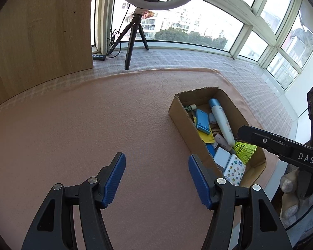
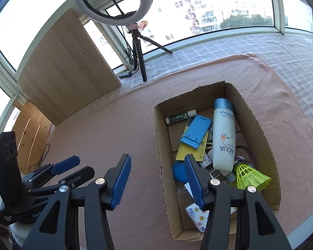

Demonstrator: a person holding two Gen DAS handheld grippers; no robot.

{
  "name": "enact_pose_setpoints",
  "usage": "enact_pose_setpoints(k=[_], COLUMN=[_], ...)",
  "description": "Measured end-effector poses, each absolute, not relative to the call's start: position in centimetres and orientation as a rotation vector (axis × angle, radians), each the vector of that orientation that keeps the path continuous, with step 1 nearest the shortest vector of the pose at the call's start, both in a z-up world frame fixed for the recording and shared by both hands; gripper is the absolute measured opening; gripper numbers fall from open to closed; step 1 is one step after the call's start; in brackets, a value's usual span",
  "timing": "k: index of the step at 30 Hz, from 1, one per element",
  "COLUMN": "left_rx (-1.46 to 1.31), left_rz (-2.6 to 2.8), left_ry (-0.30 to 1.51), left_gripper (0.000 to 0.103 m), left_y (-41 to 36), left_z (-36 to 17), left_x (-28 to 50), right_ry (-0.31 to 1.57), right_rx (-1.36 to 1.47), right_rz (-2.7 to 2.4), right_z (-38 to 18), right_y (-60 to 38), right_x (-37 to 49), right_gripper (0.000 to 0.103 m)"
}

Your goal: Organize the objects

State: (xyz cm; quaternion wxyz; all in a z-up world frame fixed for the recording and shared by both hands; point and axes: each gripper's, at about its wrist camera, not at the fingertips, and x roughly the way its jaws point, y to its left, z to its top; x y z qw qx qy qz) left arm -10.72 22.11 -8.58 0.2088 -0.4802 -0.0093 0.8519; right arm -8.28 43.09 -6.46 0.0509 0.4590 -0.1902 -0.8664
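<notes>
Everything small already lies inside the cardboard box (image 2: 258, 125) on the right of the pink-covered table (image 1: 94, 135): a white sunscreen bottle (image 2: 223, 135), blue phone stand (image 2: 195, 132), yellow-green shuttlecock (image 2: 250, 176) and tissue pack (image 1: 234, 169). The left hand-held gripper (image 1: 156, 179) hangs over bare cloth, its jaws spread and holding nothing; the right hand-held gripper (image 2: 156, 182) is likewise spread and empty, above the box's near left wall. The gathering looks finished or nearly so; any next move means finding a leftover item out of view.

Bright daylight floods through blown-out windows (image 1: 198, 18) (fisheye-bent edges, dark corners).
</notes>
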Motion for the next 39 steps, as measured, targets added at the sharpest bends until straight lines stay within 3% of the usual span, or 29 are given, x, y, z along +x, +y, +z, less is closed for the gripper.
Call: enact_pose_setpoints(k=[19, 39], left_rx=[-1.361, -1.402], left_rz=[2.519, 2.653], left_ry=[-0.087, -0.124], left_gripper=[0.068, 0.068], left_y=[9.7, 3.5], left_z=[-7.0, -7.2], left_x=[-5.3, -3.0], right_ry=[-0.333, -0.135], right_rx=[1.280, 1.222], right_rz=[-2.670, -2.696], right_z=[-3.8, -3.6], right_y=[31.6, 24.1], right_x=[-4.8, -3.9], right_gripper=[0.051, 0.051])
